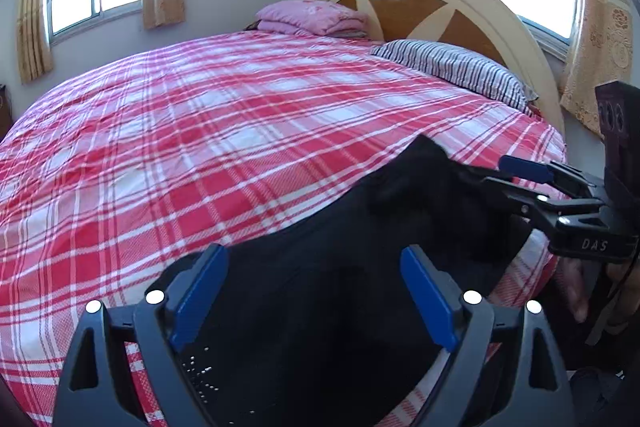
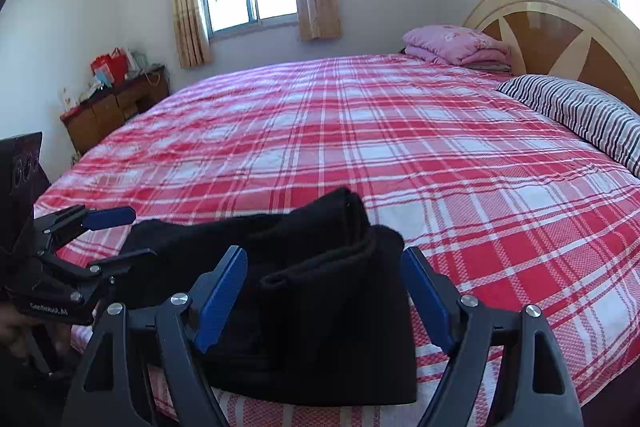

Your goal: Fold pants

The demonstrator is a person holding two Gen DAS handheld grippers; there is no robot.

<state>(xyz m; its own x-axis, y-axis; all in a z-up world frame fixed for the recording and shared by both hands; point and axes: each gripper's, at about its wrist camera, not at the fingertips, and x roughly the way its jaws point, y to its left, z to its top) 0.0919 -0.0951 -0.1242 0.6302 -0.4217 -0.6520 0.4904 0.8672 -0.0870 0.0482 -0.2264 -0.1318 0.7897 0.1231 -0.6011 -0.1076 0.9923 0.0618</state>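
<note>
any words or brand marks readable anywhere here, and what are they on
"DAS" on the black body of the right gripper, left wrist view.
"GenRobot.AI" on the body of the left gripper, right wrist view; small, slightly blurred.
Items on the wooden cabinet: too small to read.

Folded black pants (image 2: 320, 291) (layered) lie on the plaid bed (image 2: 400, 147).

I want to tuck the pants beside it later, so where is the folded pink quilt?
The folded pink quilt lies at the bed's far corner against the arched wooden headboard, beyond the striped pillow.
</note>
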